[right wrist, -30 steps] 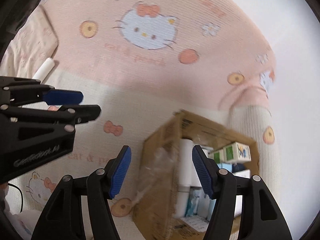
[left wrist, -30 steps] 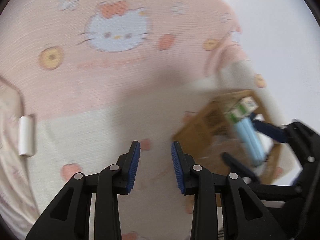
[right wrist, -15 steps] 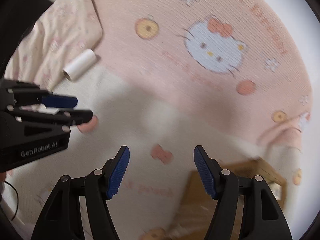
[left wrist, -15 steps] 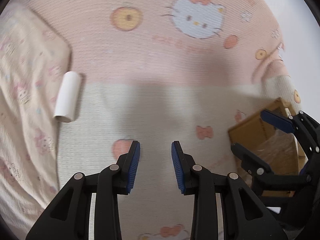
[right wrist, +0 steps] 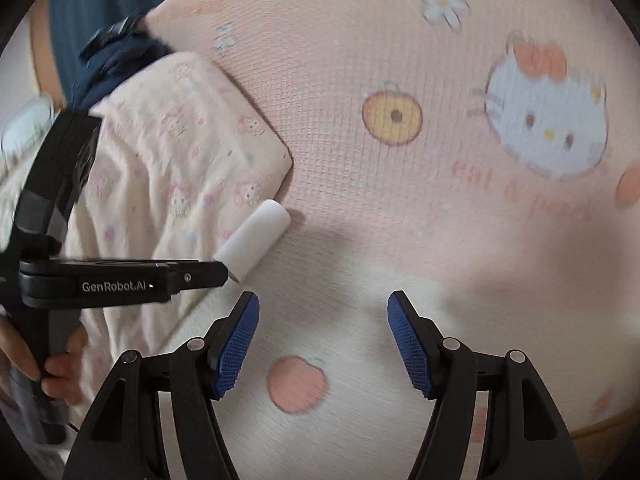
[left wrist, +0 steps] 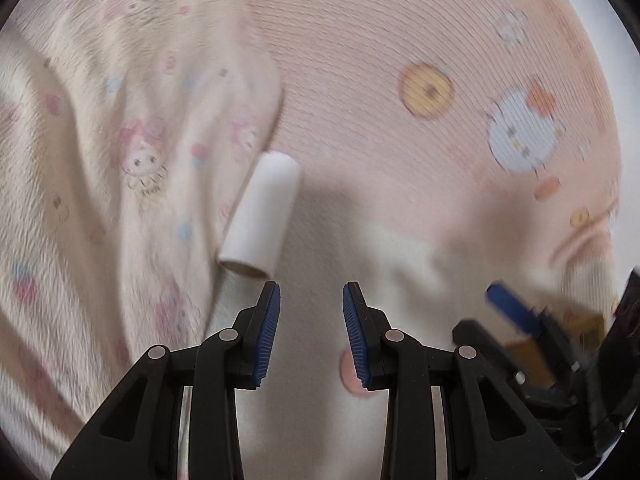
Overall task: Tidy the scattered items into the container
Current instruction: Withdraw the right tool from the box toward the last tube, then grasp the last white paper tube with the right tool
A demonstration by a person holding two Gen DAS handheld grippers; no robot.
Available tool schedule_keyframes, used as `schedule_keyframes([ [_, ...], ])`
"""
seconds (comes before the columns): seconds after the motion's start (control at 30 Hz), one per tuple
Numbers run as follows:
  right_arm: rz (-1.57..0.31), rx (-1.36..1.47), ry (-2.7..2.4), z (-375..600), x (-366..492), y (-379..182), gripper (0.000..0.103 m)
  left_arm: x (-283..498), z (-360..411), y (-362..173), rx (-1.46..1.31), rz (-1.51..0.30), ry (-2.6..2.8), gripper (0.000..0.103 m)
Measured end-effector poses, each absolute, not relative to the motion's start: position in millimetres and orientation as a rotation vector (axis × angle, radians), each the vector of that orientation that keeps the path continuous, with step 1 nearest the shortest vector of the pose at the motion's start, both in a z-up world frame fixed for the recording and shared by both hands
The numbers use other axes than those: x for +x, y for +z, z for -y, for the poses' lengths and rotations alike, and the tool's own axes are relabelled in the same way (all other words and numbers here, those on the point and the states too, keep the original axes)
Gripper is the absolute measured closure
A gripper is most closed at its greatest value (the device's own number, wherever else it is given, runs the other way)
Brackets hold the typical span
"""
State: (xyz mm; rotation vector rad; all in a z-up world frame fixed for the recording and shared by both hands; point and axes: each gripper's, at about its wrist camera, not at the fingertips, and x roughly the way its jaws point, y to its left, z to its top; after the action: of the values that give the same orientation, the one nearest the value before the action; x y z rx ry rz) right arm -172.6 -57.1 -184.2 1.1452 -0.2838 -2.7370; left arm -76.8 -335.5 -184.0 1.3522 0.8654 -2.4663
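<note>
White roll [left wrist: 262, 216] ahead, left hand-held gripper [left wrist: 311, 334] partly open, empty

Right gripper [right wrist: 323, 340] fingers [right wrist: 236, 344] apart, nothing between, above cream-and-pink cartoon-cat bed cover [right wrist: 400, 208]. White roll [right wrist: 256, 240] lies tilted beside edge of pale patterned pillow [right wrist: 172, 152]. Left gripper [right wrist: 224, 274] enters from left, tip at roll's near end; contact unclear. Hand [right wrist: 52, 372] grips its handle.

"GenRobot.AI" — on left gripper [right wrist: 224, 272]
</note>
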Motion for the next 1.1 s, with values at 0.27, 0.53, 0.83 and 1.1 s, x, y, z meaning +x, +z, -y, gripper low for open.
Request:
schedule_keyframes([
  [0.27,0.336,1.201,-2.692,70,-209,-216,0.038,-95,360,-199,1.300,-0.882,-2.414,0.049],
  [0.53,0.317,1.203,-2.604,85,-223,-226,0.038,-100,379,-226,1.278,-1.048,-2.407,0.049],
  [0.83,0.471,1.229,-2.542,76,-229,-240,0.038,-110,363,-238,1.313,-1.149,-2.452,0.064],
  [1.1,0.527,1.273,-2.516,64,-234,-250,0.038,-126,334,-237,1.378,-1.124,-2.528,0.064],
])
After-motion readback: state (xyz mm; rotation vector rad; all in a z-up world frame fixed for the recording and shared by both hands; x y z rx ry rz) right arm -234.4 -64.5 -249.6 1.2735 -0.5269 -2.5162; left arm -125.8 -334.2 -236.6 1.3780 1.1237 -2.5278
